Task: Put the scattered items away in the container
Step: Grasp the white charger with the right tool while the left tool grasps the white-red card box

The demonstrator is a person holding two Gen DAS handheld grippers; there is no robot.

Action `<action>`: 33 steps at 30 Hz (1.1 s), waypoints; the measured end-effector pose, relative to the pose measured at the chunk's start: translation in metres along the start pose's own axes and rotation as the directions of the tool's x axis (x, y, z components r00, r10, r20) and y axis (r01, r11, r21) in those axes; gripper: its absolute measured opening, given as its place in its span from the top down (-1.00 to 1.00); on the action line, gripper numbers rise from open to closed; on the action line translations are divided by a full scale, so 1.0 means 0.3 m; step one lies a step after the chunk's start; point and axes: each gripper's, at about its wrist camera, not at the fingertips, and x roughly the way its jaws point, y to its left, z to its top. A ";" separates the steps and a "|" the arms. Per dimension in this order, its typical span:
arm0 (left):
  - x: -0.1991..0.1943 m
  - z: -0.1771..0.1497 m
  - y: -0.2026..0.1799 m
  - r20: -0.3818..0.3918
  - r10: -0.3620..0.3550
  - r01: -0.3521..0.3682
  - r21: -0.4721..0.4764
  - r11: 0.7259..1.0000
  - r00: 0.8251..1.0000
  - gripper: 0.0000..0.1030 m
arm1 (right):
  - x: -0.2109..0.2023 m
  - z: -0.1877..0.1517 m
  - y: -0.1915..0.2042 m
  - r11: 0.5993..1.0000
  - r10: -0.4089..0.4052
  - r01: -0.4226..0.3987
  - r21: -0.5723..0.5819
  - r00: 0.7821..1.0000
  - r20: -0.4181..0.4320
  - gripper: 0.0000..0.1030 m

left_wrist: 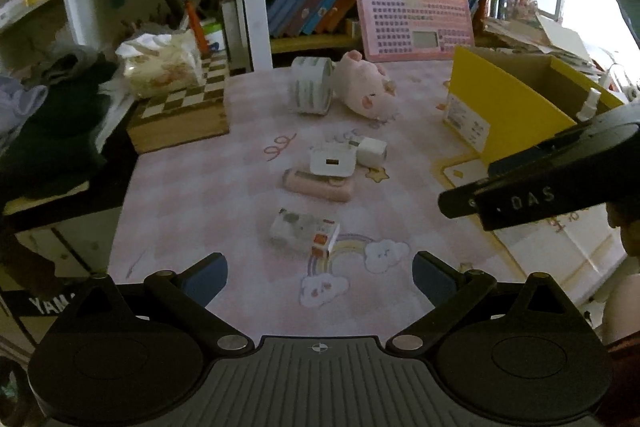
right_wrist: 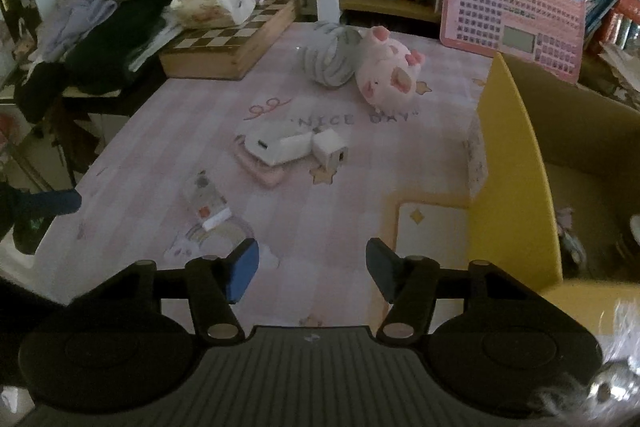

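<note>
A yellow cardboard box (left_wrist: 504, 107) stands open at the right of the pink mat; it also shows in the right wrist view (right_wrist: 516, 179). Scattered on the mat are a pink pig plush (left_wrist: 368, 87) (right_wrist: 390, 75), a grey striped roll (left_wrist: 310, 85) (right_wrist: 332, 57), two white chargers (left_wrist: 332, 161) (left_wrist: 372, 151) (right_wrist: 276, 147) (right_wrist: 330, 147) lying on a pink case (left_wrist: 320, 189) (right_wrist: 262, 173), and a small printed packet (left_wrist: 306, 231) (right_wrist: 206, 203). My left gripper (left_wrist: 320, 277) is open and empty, just short of the packet. My right gripper (right_wrist: 312, 269) is open and empty, beside the box.
A wooden chessboard box (left_wrist: 180, 107) with a tissue pack (left_wrist: 162, 63) sits at the back left. A pink keyboard toy (left_wrist: 414, 17) leans against the bookshelf behind. Dark clothes (right_wrist: 108, 27) are piled off the left edge. The right gripper's body (left_wrist: 540, 183) crosses the left view.
</note>
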 end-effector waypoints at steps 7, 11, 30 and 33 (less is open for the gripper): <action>0.139 0.045 0.022 -0.045 0.006 -0.007 -0.023 1.000 0.999 -0.93 | 0.122 0.090 -0.037 1.000 0.018 -0.018 -0.006 0.999 -0.040 -0.13; 0.212 0.062 0.033 -0.070 0.015 -0.018 -0.036 0.999 0.997 -0.93 | 0.197 0.148 -0.056 1.000 0.020 -0.020 -0.002 0.998 -0.058 0.01; 0.359 0.080 0.059 -0.136 0.004 -0.015 -0.083 0.996 0.991 -0.54 | 0.453 0.275 -0.058 0.996 0.028 -0.038 -0.076 0.991 -0.133 0.25; 0.363 0.085 0.056 -0.128 0.009 -0.018 -0.073 0.997 0.992 -0.35 | 0.461 0.284 -0.058 0.995 0.033 -0.044 -0.086 0.991 -0.127 0.32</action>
